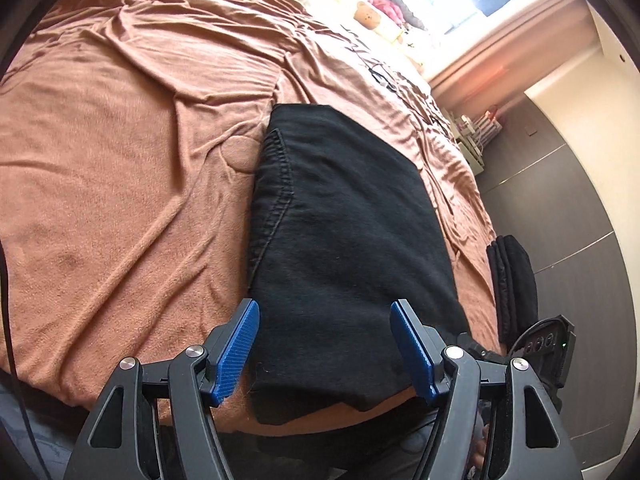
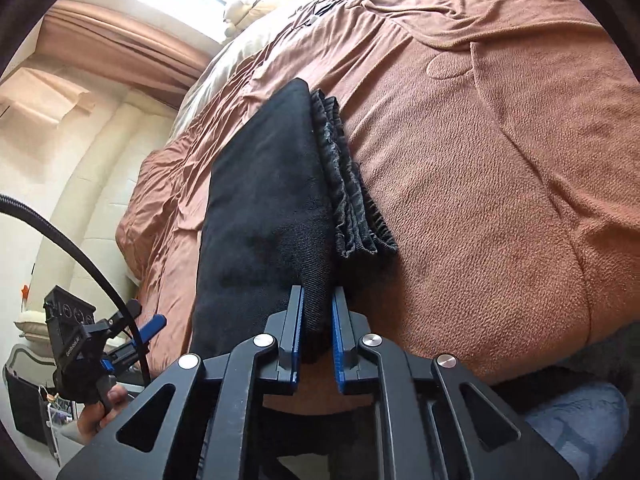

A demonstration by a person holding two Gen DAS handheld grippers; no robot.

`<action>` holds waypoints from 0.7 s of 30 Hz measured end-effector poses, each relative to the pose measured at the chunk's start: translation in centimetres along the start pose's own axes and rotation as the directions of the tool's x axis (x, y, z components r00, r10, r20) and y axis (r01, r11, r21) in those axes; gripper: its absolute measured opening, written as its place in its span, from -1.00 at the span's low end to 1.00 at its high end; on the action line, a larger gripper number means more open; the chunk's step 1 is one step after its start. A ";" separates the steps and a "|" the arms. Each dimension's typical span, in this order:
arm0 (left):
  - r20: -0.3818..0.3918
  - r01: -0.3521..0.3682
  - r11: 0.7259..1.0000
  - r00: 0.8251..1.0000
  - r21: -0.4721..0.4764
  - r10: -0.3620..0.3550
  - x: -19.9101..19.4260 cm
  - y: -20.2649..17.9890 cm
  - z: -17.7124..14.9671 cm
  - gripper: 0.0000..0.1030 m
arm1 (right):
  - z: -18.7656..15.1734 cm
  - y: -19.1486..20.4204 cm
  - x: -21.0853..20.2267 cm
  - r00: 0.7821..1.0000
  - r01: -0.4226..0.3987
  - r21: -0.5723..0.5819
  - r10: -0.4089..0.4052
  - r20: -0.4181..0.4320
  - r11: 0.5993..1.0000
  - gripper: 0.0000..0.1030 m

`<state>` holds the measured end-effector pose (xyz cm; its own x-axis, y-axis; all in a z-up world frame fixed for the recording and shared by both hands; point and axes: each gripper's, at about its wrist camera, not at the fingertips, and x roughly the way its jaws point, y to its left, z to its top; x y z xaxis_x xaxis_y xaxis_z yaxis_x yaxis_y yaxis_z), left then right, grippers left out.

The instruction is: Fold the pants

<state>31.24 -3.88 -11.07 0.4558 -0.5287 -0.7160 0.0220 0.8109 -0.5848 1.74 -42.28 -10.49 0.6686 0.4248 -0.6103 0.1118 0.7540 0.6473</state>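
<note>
Here the black pants (image 1: 344, 240) lie folded in a thick bundle near the edge of the bed, on the brown blanket (image 1: 120, 160). The left gripper (image 1: 324, 348) hangs spread wide above their near end, holding nothing. The right gripper (image 2: 318, 320) pinches the bundle's near corner.

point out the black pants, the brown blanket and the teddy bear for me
black pants (image 1: 352, 220): left wrist view, middle of folded top layer.
brown blanket (image 1: 120, 168): left wrist view, bare stretch.
teddy bear (image 1: 366, 14): left wrist view, its face.
</note>
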 end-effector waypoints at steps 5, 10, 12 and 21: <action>-0.050 -0.011 1.000 0.999 -0.025 0.010 2.1 1.4 -1.1 0.35 | -0.3 -1.2 0.1 1.000 0.021 0.040 -0.022 0.022 0.999 -0.83; -0.128 -0.017 0.999 0.992 -0.045 0.011 4.2 2.2 -2.7 0.01 | -1.1 -2.4 1.2 0.999 0.037 0.067 -0.039 0.017 0.997 -0.83; -0.141 0.001 0.998 0.990 -0.060 -0.010 4.6 2.6 -3.2 -0.06 | -1.3 -2.6 1.4 1.000 0.027 0.082 -0.028 0.009 0.996 -0.82; -0.115 0.023 0.996 0.993 -0.089 -0.033 4.8 3.2 -3.3 0.00 | 0.0 2.4 -1.0 0.998 0.068 -0.158 -0.064 0.027 0.985 -0.29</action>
<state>30.55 -4.64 -17.64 0.3494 -0.5809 -0.7351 -0.0463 0.7729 -0.6328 1.35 -40.91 -8.37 0.6793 0.3619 -0.6384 0.0397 0.8506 0.5244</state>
